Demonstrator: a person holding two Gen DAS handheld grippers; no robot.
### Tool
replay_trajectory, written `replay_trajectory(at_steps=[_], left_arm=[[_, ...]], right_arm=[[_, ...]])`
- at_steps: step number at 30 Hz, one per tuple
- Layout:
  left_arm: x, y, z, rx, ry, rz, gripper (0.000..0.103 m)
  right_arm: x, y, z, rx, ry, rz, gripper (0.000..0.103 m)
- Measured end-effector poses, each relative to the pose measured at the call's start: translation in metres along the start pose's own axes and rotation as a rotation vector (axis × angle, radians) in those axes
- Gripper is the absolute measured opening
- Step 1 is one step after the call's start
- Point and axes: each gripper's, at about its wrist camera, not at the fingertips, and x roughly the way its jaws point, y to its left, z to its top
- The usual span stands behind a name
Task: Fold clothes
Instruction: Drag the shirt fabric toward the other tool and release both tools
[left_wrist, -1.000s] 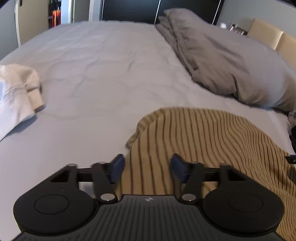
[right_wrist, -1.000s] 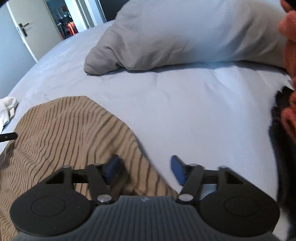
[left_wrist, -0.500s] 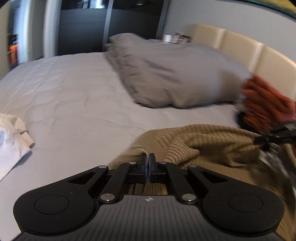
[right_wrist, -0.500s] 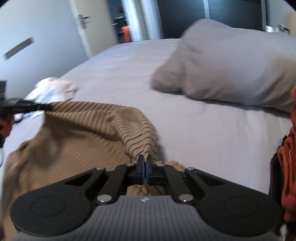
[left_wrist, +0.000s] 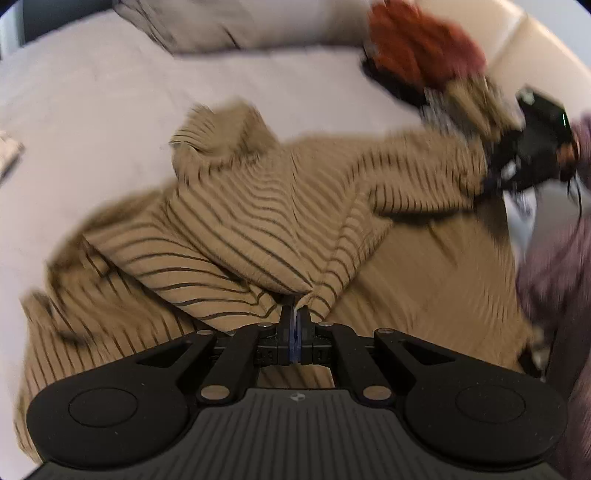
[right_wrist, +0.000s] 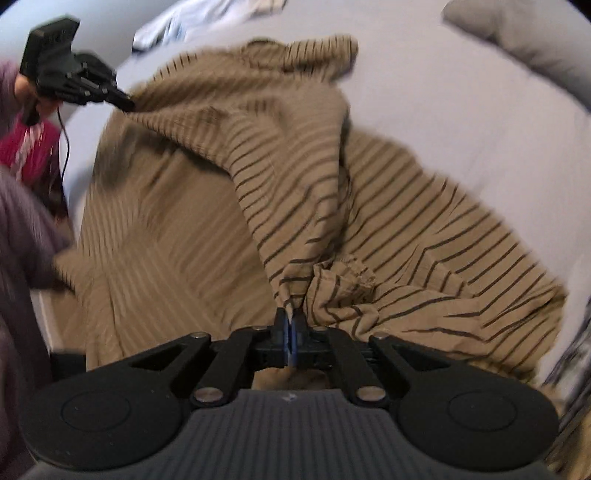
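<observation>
Pale grey bedding (left_wrist: 92, 110) fills the frame as the left gripper (left_wrist: 295, 325) and right gripper (right_wrist: 290, 326) each clench a pinch of a tan striped shirt (left_wrist: 258, 206) at lower centre, its cloth draped between them (grey pillow (right_wrist: 535, 40) upper right).

Striped tan garment (left_wrist: 258, 206) is soft matt knit cloth; bedsheet (left_wrist: 92, 92) smooth matt fabric.
</observation>
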Motion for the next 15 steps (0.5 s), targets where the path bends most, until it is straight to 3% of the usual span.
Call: replay_trajectory(at_steps=[2,5,6,8,9,11,15], left_arm=[[0.011,-0.007,-0.007,0.028,0.082,0.005,0.000],[0.013,-0.015,-0.007,0.046,0.131,0.011,0.005],[0.008,-0.016,-0.004,0.047,0.109,0.014,0.009],[-0.002,-0.018,0.004,0.048,0.063,0.022,0.029],[-0.008,-0.018,0.005,0.037,0.020,0.034,0.032],[-0.013,-0.017,0.021,0.021,-0.067,0.081,0.049],[0.004,-0.020,0.056,0.013,-0.142,0.149,0.051]], right_arm=[[0.007,0.004,-0.006,-0.006,0.044,0.010,0.007],[0.008,0.010,-0.012,-0.026,0.087,0.029,0.011],[0.004,0.011,-0.013,-0.034,0.080,0.023,0.014],[-0.009,0.014,-0.013,-0.034,0.036,0.017,0.039],[-0.015,0.015,-0.011,-0.030,0.007,0.011,0.041],[-0.027,0.011,-0.002,-0.001,-0.070,0.009,0.042],[-0.021,0.011,0.031,0.056,-0.189,-0.030,0.056]])
